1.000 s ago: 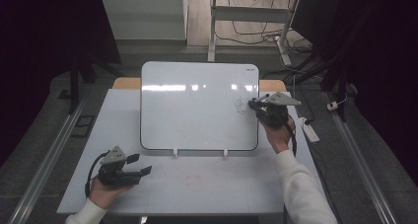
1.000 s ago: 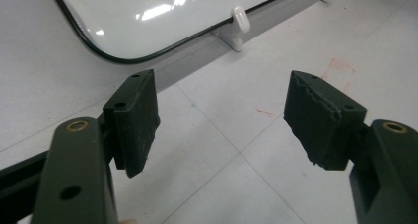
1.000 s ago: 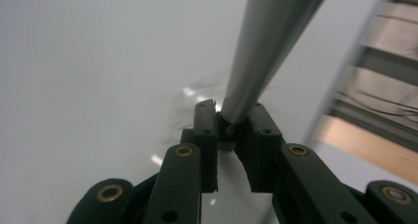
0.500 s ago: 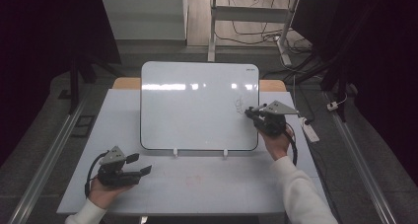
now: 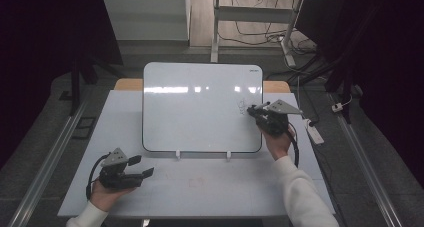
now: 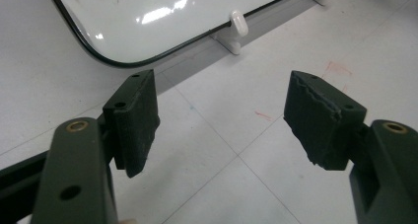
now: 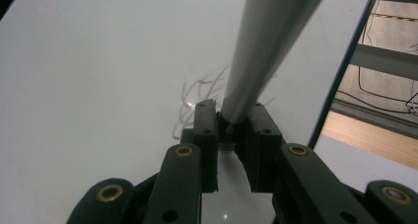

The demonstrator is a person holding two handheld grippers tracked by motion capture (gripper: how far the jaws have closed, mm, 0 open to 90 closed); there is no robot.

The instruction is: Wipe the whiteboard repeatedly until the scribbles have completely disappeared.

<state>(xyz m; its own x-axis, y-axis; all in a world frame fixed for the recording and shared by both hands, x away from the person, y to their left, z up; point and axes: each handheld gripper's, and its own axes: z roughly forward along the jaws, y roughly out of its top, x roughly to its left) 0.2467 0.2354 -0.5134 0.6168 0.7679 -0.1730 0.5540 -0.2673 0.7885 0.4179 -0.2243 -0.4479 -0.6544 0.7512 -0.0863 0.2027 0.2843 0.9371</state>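
The white worktop (image 5: 200, 187) carries a propped whiteboard (image 5: 200, 112), its corner logo too small to read. The right claw (image 5: 256, 109) pinches a grey marker (image 7: 266, 51) against faint scribbles (image 7: 197, 95). The left claw (image 5: 142, 168) rests spread.

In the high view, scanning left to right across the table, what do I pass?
Left gripper, open, near the front edge → whiteboard propped on the table → faint scribble on the board → right gripper, shut on a grey pen → white power strip.
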